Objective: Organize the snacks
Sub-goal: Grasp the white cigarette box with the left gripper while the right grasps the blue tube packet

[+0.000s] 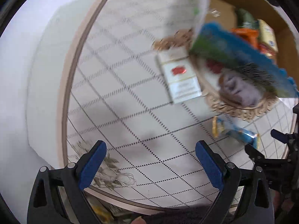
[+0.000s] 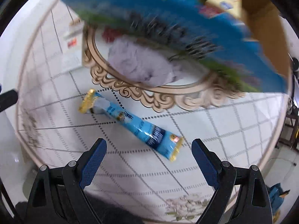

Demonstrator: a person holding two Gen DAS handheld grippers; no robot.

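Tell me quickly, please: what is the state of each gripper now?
Left gripper: open, holding nothing.
Right gripper: open, holding nothing.

Light-blue, gold-ended snack stick on white grid-patterned tablecloth.

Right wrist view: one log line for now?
right gripper open, empty | light-blue foil snack stick on tablecloth ahead | large blue snack bag blurred above ornate tray

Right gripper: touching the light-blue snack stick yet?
Apart. The right wrist view shows the open right gripper with tablecloth visible between both fingers and the snack stick.
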